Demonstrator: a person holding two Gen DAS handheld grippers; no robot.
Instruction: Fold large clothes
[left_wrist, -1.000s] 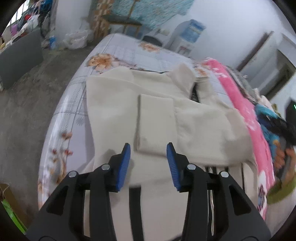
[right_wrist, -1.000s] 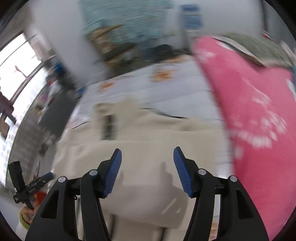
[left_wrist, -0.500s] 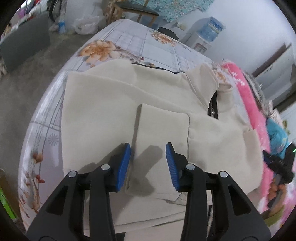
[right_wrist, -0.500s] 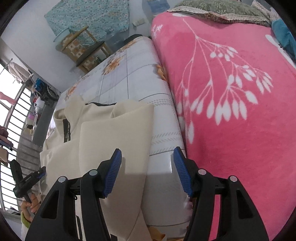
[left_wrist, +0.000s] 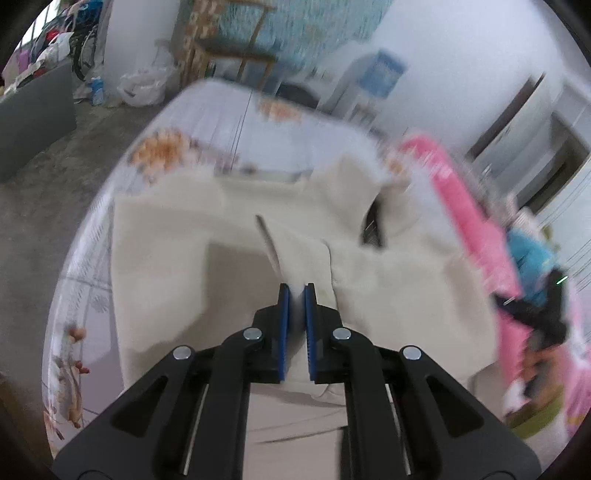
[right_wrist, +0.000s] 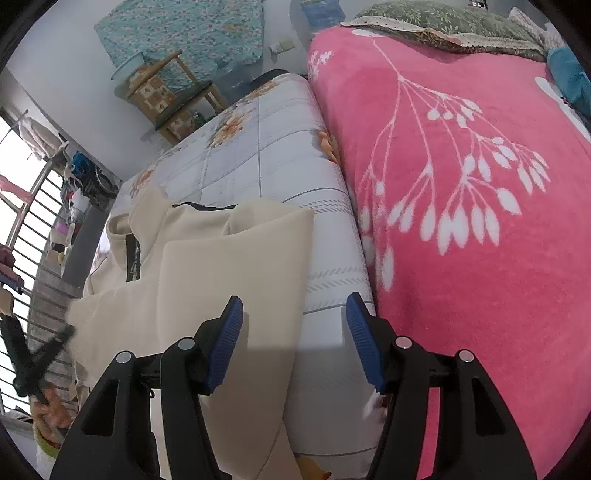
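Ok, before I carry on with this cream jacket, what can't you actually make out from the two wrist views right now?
- Left wrist view: motion blur smears the cream jacket; the sleeve is pinched in the left gripper, but how deep the fabric sits is unclear.
- Left wrist view: the gripper body covers the jacket's near hem.
- Right wrist view: the open right gripper hides the jacket's near edge; its left side runs out of frame.
- Neither view shows the zipper's state.

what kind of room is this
Most likely a lived-in bedroom. A cream jacket lies spread on a bed with a floral sheet, beside a pink blanket with a pillow at its far end. A wooden stool stands against the wall.
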